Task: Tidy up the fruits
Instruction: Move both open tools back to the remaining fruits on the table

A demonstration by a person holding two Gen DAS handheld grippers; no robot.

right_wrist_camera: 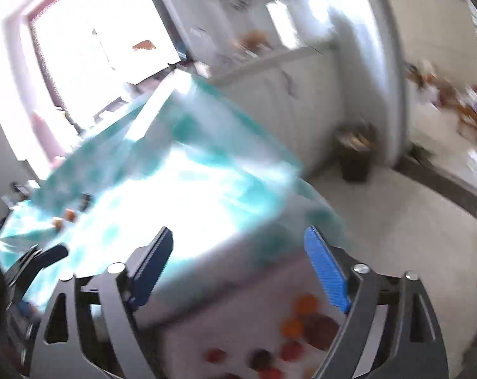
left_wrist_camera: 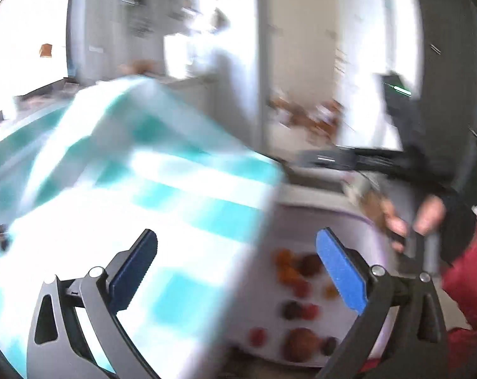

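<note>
Both views are blurred. Several small fruits, orange (left_wrist_camera: 284, 259), dark red (left_wrist_camera: 311, 263) and a larger brown one (left_wrist_camera: 301, 342), lie loose on a white tray-like surface (left_wrist_camera: 301, 227) below my left gripper (left_wrist_camera: 238, 268). That gripper stands wide open and holds nothing. In the right wrist view, my right gripper (right_wrist_camera: 238, 268) is also open and empty above the same white surface (right_wrist_camera: 207, 325). There I see orange fruits (right_wrist_camera: 306, 304), a dark red one (right_wrist_camera: 323, 328) and small red ones (right_wrist_camera: 216, 355).
A table with a teal and white checked cloth (left_wrist_camera: 128, 189) fills the left; two small fruits (right_wrist_camera: 69, 214) lie on it. A person's hand (left_wrist_camera: 428, 218) with a red sleeve (left_wrist_camera: 466, 271) is at the right. A dark bin (right_wrist_camera: 353, 154) stands on the floor by white cabinets.
</note>
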